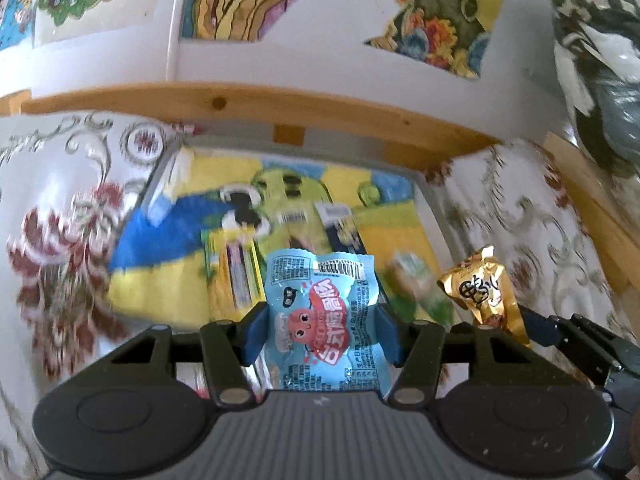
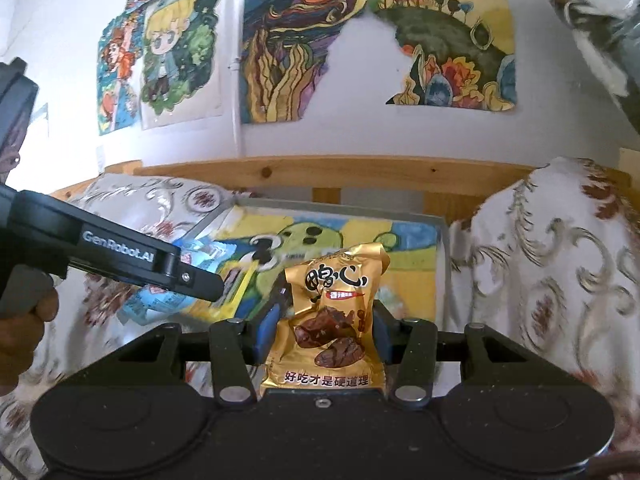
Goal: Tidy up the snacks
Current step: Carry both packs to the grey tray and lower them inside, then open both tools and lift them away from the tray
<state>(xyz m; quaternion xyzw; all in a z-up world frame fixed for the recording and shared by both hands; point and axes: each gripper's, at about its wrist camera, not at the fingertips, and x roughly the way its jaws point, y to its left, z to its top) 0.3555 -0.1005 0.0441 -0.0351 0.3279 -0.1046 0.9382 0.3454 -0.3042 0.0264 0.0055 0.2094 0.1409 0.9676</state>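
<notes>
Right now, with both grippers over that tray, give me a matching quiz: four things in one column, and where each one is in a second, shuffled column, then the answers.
Things
1. blue snack packet
2. gold snack packet
3. grey tray
4. torn paintings

Places
A. on the white wall above the wooden rail
B. between the right gripper's fingers
C. on the floral cloth, under both packets
D. between the left gripper's fingers

Pairs: 1-D, 2-B, 3-C, 4-A

glossy gold foil packet (image 2: 332, 320), shiny blue plastic packet (image 1: 320, 320), matt wooden rail (image 2: 320, 172), embroidered cloth (image 2: 552, 272)
</notes>
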